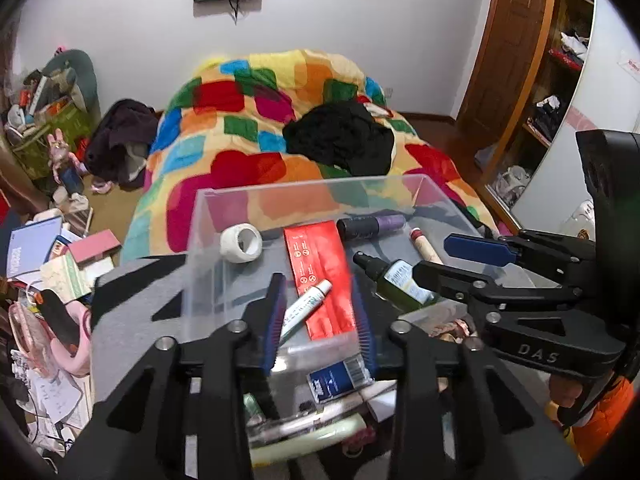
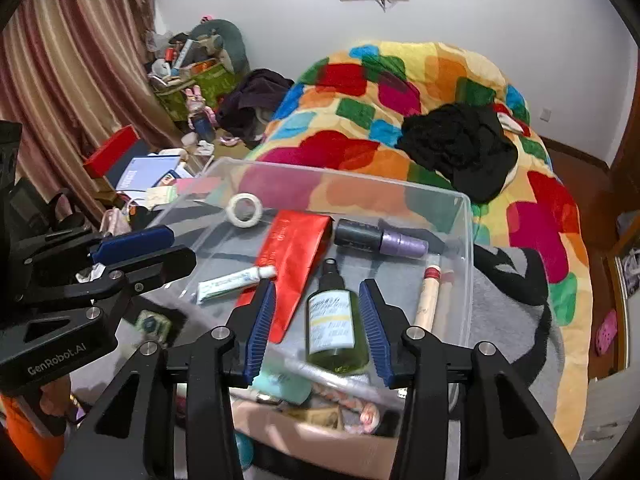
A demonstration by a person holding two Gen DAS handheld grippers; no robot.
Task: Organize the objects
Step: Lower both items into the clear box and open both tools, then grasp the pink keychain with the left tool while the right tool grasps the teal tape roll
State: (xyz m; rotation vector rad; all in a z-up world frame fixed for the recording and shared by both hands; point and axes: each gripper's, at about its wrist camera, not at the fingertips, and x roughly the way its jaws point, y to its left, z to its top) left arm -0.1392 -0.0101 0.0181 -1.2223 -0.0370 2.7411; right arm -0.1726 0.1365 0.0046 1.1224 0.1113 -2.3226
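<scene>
Your clear plastic bin (image 2: 464, 240) already holds a white tape roll (image 2: 244, 210), a red packet (image 2: 292, 256), a white ointment tube (image 2: 234, 280), a purple-capped dark bottle (image 2: 380, 240), a green spray bottle (image 2: 334, 324) and a beige stick (image 2: 428, 300). More clutter waits below its near wall. Your left gripper (image 1: 320, 312) tilts downward, released, above the tube. Your right gripper (image 2: 320, 328) brackets the spray bottle, pads apart from it.

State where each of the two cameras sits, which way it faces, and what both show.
Left wrist: on the left gripper, facing down into the clear bin toward the bed; right gripper at right.
Right wrist: on the right gripper, over the green bottle; left gripper at left.
Shared: bin, red packet, tape roll.
</scene>
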